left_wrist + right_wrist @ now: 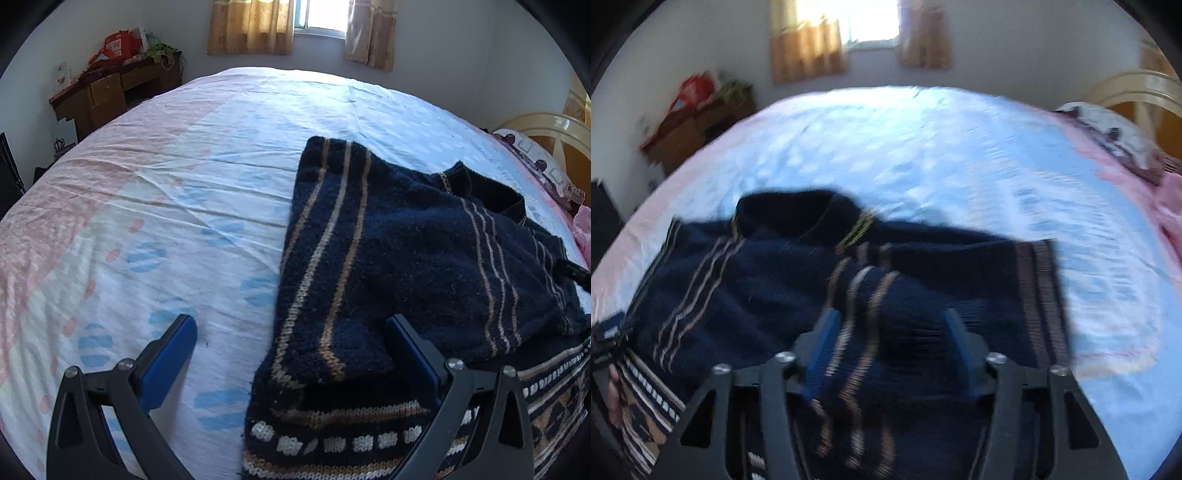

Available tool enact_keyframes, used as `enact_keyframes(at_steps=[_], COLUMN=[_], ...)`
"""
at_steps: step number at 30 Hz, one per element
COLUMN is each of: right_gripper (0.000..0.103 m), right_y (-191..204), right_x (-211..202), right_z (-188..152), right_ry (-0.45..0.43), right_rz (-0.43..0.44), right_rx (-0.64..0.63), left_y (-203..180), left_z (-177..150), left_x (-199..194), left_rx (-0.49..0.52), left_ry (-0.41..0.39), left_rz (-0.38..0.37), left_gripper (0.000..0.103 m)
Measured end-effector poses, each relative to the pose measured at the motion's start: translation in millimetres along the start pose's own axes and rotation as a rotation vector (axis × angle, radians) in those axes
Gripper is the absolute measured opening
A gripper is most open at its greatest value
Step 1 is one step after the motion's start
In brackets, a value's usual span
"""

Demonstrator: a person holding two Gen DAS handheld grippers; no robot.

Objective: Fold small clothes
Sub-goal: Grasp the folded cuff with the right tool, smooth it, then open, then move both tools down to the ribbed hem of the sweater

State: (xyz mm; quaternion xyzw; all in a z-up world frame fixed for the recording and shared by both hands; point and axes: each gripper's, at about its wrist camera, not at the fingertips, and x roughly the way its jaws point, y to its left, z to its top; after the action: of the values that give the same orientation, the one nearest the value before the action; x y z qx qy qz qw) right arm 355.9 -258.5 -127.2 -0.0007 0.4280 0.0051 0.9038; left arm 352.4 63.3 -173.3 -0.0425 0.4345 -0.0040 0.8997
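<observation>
Knitted navy wool fills the near part of both views: the sweater (pixel 406 258) lies on the bed (pixel 184 184), toward its right side as the left wrist camera shows it, with the patterned hem band nearest us. We hold the left gripper (pixel 291 332) with its blue fingers (pixel 173 354) wide apart, one over the bare sheet, the other resting at the sweater's near left edge, gripping nothing. Our right gripper (pixel 890 332) has its fingers partly closed around a raised ridge of striped knit; the view is blurred, so we cannot tell whether the pads actually pinch it.

As for progress, we judge the fold to be partway: both striped sleeves already lie turned inward over the body, the collar (pixel 458 177) sits bunched at the far end, and the lengthwise fold, hem toward collar, looks left to do.

Farther off, a wooden desk (pixel 107 96) stands in the room's far left corner with red bags (pixel 118 44) heaped on top; what is in them or in the drawers is hidden. Curtains (pixel 251 26) frame the window beyond.
</observation>
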Motion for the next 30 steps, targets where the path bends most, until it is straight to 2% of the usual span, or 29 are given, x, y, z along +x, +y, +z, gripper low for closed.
enact_keyframes(at_steps=[2,8,11,15,21,25,30], right_gripper=[0.048,0.048,0.048,0.049,0.053,0.06,0.06], right_y=[6,-9,-14,-12,-15,-17,-16], right_x=[17,12,-2,-19,-46,-84,-122], right_z=[-5,-10,-15,-31,-62,-87,-113], right_ry=[0.044,0.031,-0.014,-0.01,0.012,-0.017,-0.043], right_rz=[-0.051,-0.089,-0.117,-0.051,-0.024,0.023,0.039], right_rx=[-0.051,-0.048,-0.049,-0.035,-0.005,-0.007,-0.029], left_y=[-1,-1,-1,-1,2,7,4], left_z=[0,0,0,0,-2,-13,-31], left_x=[0,1,2,2,-3,-25,-57], left_rx=[0.001,0.003,0.003,0.003,-0.008,-0.004,0.051], left_ry=[0.0,0.002,0.002,0.004,0.015,-0.001,-0.039], left_rz=[0.005,0.01,0.012,0.025,0.016,0.003,0.013], left_gripper=[0.103,0.103,0.103,0.103,0.103,0.103,0.103])
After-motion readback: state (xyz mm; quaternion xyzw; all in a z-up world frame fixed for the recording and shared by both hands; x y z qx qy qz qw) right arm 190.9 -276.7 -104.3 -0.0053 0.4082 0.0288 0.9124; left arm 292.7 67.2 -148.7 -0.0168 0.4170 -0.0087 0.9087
